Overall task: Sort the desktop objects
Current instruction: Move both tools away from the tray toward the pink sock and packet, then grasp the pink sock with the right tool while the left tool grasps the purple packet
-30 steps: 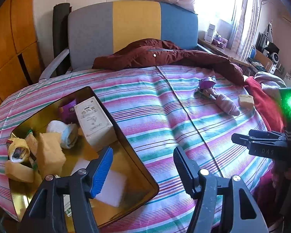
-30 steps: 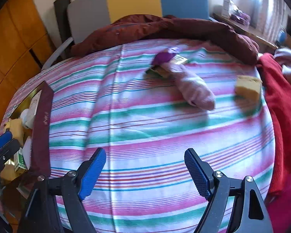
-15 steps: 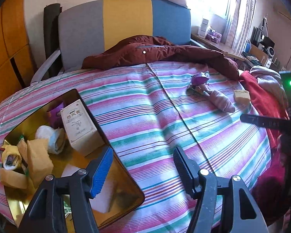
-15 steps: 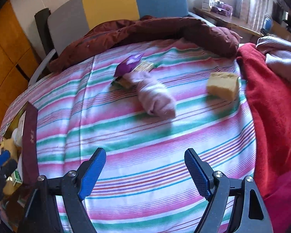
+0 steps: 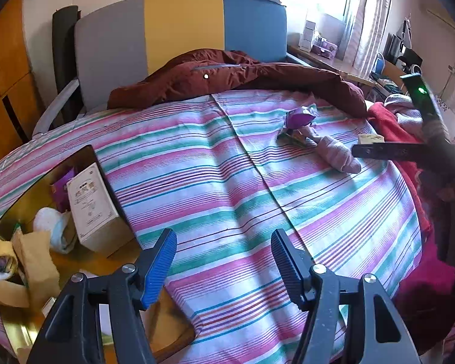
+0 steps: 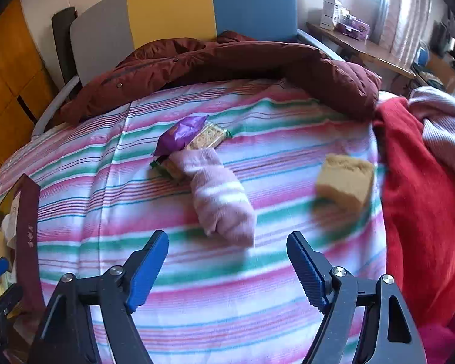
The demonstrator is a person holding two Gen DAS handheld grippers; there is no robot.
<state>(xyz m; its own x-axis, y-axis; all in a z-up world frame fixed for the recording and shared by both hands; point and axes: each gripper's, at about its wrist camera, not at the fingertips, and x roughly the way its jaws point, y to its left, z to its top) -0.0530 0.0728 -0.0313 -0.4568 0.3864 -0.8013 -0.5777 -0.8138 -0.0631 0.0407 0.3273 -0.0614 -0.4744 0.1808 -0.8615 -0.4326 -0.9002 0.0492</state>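
Right wrist view: your right tool [image 6: 227, 261], empty, jaws closing, nears the pink sock [image 6: 221, 203] on the striped bedcover [image 6: 288, 127]. That sock overlaps the cracker packet [image 6: 207, 136]; you may drag both.

A lived-in home bedroom — beyond the tongs a bed under a striped sheet [image 5: 227, 182], a padded headboard [image 5: 182, 30], a maroon jacket [image 6: 227, 60], curtained window [image 5: 348, 0] to the right
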